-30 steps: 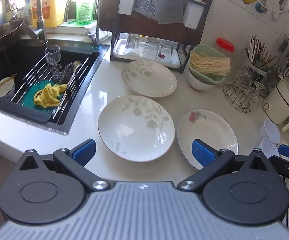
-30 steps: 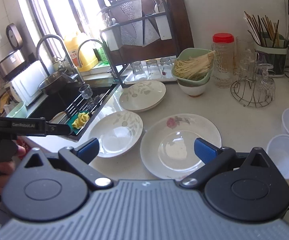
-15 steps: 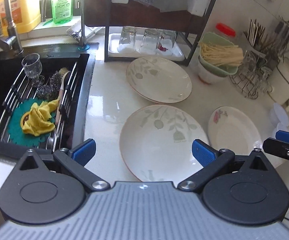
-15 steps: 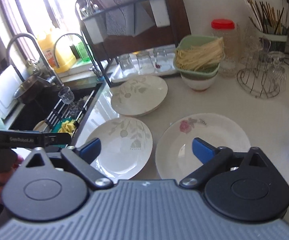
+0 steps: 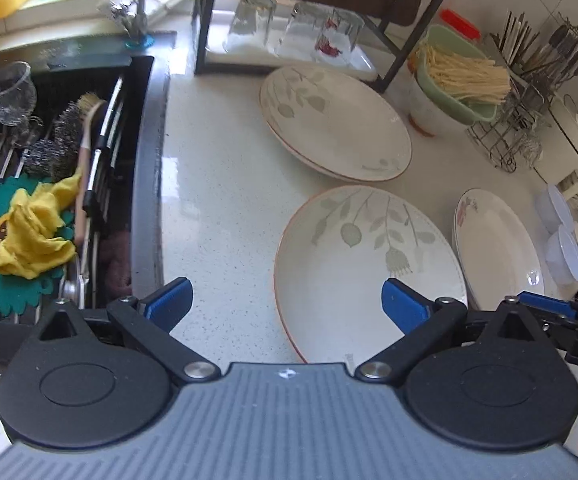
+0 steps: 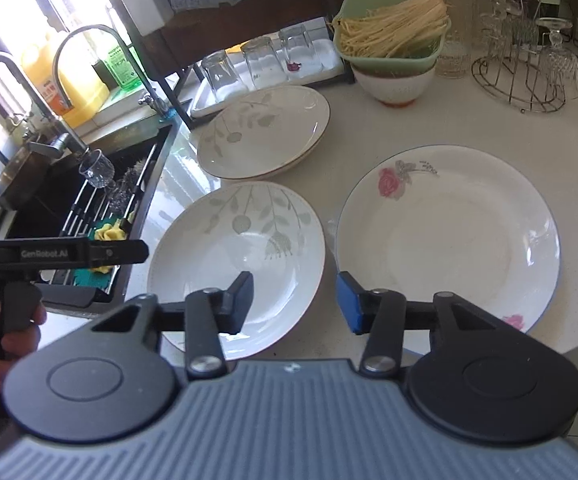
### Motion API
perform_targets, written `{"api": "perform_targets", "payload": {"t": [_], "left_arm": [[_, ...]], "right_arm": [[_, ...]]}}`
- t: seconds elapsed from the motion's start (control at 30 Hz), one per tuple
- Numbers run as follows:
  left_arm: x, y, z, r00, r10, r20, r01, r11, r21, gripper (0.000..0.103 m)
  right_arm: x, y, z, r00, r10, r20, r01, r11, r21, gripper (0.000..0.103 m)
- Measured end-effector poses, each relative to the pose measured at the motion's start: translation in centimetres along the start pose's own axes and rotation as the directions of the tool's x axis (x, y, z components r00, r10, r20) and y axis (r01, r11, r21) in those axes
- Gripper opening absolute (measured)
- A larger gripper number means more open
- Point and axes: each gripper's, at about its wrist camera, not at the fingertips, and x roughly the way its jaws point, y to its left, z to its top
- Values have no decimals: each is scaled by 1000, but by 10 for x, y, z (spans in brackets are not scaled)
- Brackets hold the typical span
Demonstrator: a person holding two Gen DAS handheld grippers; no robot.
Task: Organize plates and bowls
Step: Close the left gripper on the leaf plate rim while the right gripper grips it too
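A leaf-patterned plate (image 5: 369,268) (image 6: 241,264) lies on the white counter near the sink. A stack of two leaf-patterned plates (image 5: 333,124) (image 6: 265,132) lies behind it. A rose-patterned plate (image 6: 449,236) (image 5: 497,248) lies to the right. My left gripper (image 5: 287,304) is wide open and empty, low over the near plate's left edge. My right gripper (image 6: 295,300) is open, narrower than before, and empty, over the gap between the near plate and the rose plate.
A black sink (image 5: 49,184) with a rack, yellow cloth and wine glass is at the left. A dish rack with upturned glasses (image 6: 257,60) stands behind. A green bowl of noodles (image 6: 393,32) on a white bowl, a wire glass holder (image 6: 525,72) and plastic tubs (image 5: 565,240) stand right.
Both grippers have moved forward and down toward the plates. The left view has swung left toward the sink edge. The right gripper's jaws have narrowed.
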Motion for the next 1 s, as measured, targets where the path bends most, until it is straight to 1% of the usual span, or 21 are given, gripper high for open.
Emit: {"api": "perform_targets", "payload": {"t": [0.03, 0.1, 0.13, 0.17, 0.2, 0.23, 0.27, 0.3, 0.33, 0.4, 0.47, 0.5, 0.57, 0.67, 0.7, 0.77, 0.8, 0.9, 1.0], "left_arm": [[5, 1, 0, 1000, 0, -1, 0, 1000, 7, 96], [16, 3, 1, 1000, -11, -19, 11, 1000, 16, 86], [20, 5, 1, 999, -29, -22, 30, 999, 18, 84], [24, 6, 2, 998, -51, -28, 51, 999, 19, 80], [28, 8, 3, 996, -80, -36, 81, 997, 20, 73], [32, 10, 4, 994, -101, -43, 102, 995, 18, 69], [36, 11, 5, 992, -115, -54, 116, 993, 12, 62], [39, 13, 6, 990, -124, -62, 124, 992, 4, 56], [43, 15, 7, 988, -136, -69, 136, 991, -4, 53], [46, 17, 9, 987, -147, -67, 147, 989, -4, 42], [50, 18, 11, 986, -151, -65, 152, 988, 11, 38], [53, 19, 12, 986, -151, -64, 152, 988, 19, 30], [57, 21, 13, 983, -174, -59, 175, 984, 19, 23], [60, 21, 15, 980, -189, -61, 192, 981, 32, 23], [61, 23, 18, 976, -204, -76, 206, 978, 20, 23], [62, 28, 21, 962, -249, -110, 248, 969, -19, 24], [62, 30, 21, 958, -259, -120, 256, 966, -39, 24], [57, 29, 22, 960, -243, -139, 241, 970, -33, 26], [50, 27, 25, 957, -246, -151, 243, 969, -38, 29]], "right_arm": [[5, 2, -1, 1000, -11, -10, 11, 1000, -2, 49], [15, 4, -6, 999, -30, -25, 30, 1000, 0, 40], [19, 3, -7, 999, -27, -36, 28, 999, 17, 40], [23, 2, -9, 999, -22, -44, 23, 999, 30, 39], [27, 1, -12, 998, -22, -52, 24, 999, 45, 37], [31, -1, -14, 999, -14, -52, 17, 998, 63, 35], [34, -4, -15, 999, -8, -52, 13, 996, 87, 31], [38, -6, -16, 999, -10, -52, 16, 994, 108, 29], [40, -7, -17, 999, -9, -51, 16, 992, 124, 28], [46, -9, -20, 999, -7, -39, 13, 989, 150, 22], [50, -8, -21, 999, -19, -28, 23, 987, 159, 20], [53, -9, -22, 999, -22, -23, 25, 986, 164, 19], [57, -10, -24, 1000, -21, -14, 23, 986, 164, 18], [62, -13, -25, 1000, -9, -27, 14, 984, 180, 16], [63, -14, -25, 999, -2, -32, 8, 982, 188, 17], [63, -15, -22, 999, -1, -47, 10, 980, 197, 17], [63, -17, -21, 998, 2, -55, 9, 979, 203, 17], [64, -19, -18, 996, 39, -82, -21, 975, 219, 17], [57, -13, -16, 994, 48, -96, -28, 979, 201, 17]]}}
